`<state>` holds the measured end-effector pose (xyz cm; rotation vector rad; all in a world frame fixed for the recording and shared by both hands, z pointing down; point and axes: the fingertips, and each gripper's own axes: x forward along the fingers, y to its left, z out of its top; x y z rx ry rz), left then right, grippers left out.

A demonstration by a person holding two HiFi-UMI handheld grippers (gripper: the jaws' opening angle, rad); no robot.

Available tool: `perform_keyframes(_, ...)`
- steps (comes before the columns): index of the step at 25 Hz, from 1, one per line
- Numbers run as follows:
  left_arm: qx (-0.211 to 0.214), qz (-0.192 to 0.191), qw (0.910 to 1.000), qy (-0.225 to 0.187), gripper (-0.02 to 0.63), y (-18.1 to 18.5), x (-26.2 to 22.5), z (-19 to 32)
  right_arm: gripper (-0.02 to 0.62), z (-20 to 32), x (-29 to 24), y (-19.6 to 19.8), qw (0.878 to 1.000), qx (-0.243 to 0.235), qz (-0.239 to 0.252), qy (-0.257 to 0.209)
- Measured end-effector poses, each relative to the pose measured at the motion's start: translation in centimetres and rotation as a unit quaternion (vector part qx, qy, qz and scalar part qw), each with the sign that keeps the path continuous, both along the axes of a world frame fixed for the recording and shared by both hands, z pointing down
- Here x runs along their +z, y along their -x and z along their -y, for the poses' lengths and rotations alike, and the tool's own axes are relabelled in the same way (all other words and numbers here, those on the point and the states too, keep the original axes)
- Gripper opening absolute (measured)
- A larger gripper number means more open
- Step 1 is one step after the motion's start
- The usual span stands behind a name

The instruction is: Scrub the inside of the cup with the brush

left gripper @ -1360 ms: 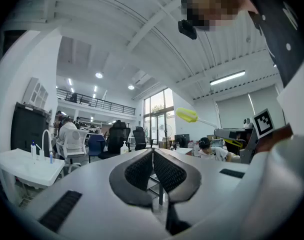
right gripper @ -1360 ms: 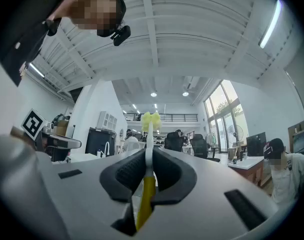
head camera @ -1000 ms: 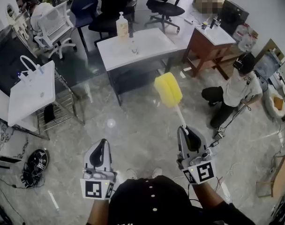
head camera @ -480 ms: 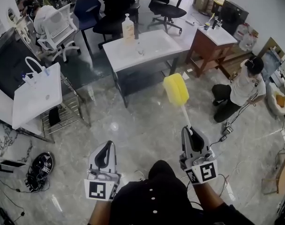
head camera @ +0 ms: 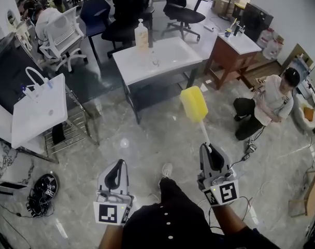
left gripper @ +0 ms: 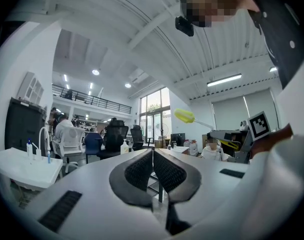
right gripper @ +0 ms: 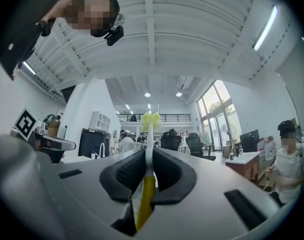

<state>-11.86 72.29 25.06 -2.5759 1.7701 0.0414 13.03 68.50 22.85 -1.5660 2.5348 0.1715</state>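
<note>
My right gripper (head camera: 211, 154) is shut on the thin white handle of the brush (head camera: 194, 104). Its yellow sponge head points up and forward over the floor. In the right gripper view the handle (right gripper: 146, 184) runs between the closed jaws of the right gripper (right gripper: 148, 151) to the sponge head (right gripper: 151, 119). My left gripper (head camera: 115, 167) is shut with nothing in it, and its pads (left gripper: 142, 170) meet. A small clear cup (head camera: 155, 61), hard to make out, stands on the white table (head camera: 173, 53) ahead, well beyond both grippers. The brush (left gripper: 184, 116) also shows in the left gripper view.
A soap bottle (head camera: 141, 33) stands on the white table. Office chairs (head camera: 181, 9) stand behind it. A wooden desk (head camera: 232, 48) and a crouching person (head camera: 271, 100) are at the right. At the left are a white table with a bag (head camera: 38, 108) and a coil of cables (head camera: 41, 184).
Both grippers and the brush have moved forward across the floor towards the white table. A foot now shows between the grippers. The crouching person has shifted.
</note>
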Motion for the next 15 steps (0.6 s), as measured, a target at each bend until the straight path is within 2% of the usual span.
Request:
perform_keyframes(6,-0.008,0.0,0.9999,0.007,0.026,0.8,0.3,4.5,0.048,4.9,0.0,0.2,1.0,-0.001,0.001,-0.003)
perform_keyframes(15,-0.006,0.01,0.9999,0.002,0.026,0.0,-0.8,14.2,0.048,14.2,-1.4,-0.3,1.0,-0.01,0.0,-0.013)
